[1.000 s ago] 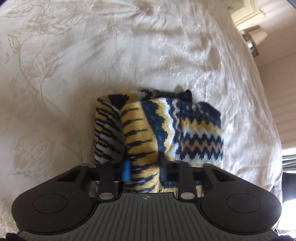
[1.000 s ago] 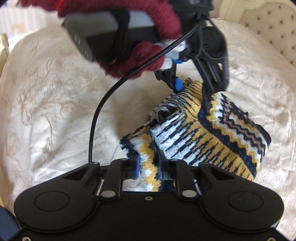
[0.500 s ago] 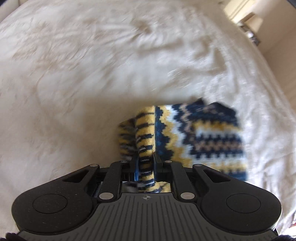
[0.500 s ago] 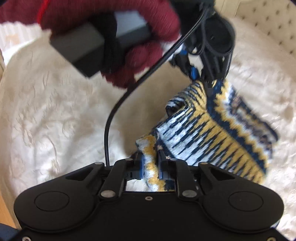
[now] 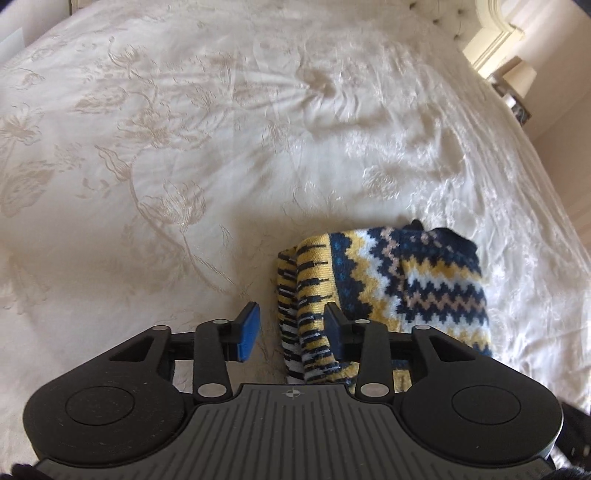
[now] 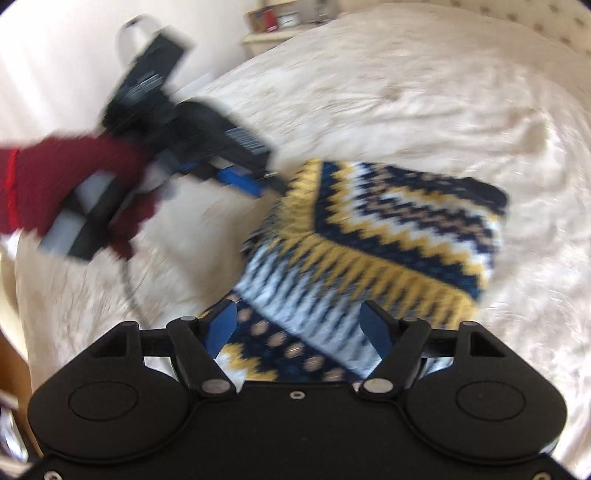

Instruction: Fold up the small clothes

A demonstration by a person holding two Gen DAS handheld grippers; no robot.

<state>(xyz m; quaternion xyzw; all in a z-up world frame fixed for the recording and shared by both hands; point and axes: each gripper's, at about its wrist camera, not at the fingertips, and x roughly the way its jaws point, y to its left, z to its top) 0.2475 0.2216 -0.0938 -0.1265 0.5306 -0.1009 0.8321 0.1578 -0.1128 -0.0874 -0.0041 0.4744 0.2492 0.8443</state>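
A folded knit garment (image 5: 399, 288) in navy, yellow and white zigzag lies on the cream bedspread (image 5: 184, 147). My left gripper (image 5: 291, 326) hovers at its striped left edge with jaws opening. That edge lies between the fingers, and the blue left pad (image 5: 247, 332) stands off the cloth. In the right wrist view, which is blurred, the garment (image 6: 388, 236) fills the middle. My right gripper (image 6: 299, 325) is above its near end with jaws opening wide and the pads apart from the knit. The left gripper (image 6: 240, 181) shows there too, held by a hand in a dark red glove (image 6: 74, 184).
The bedspread (image 6: 443, 92) stretches wide around the garment. A tufted headboard (image 6: 554, 22) stands at the far end. A lamp (image 5: 519, 75) sits beside the bed, and a shelf with small items (image 6: 273, 26) is at the wall. A black cable (image 6: 129, 284) hangs from the gloved hand.
Both grippers were shut on the garment's edges and have spread their jaws and let go. The left gripper has lifted and drawn away to the left. The garment now lies folded on the bed.
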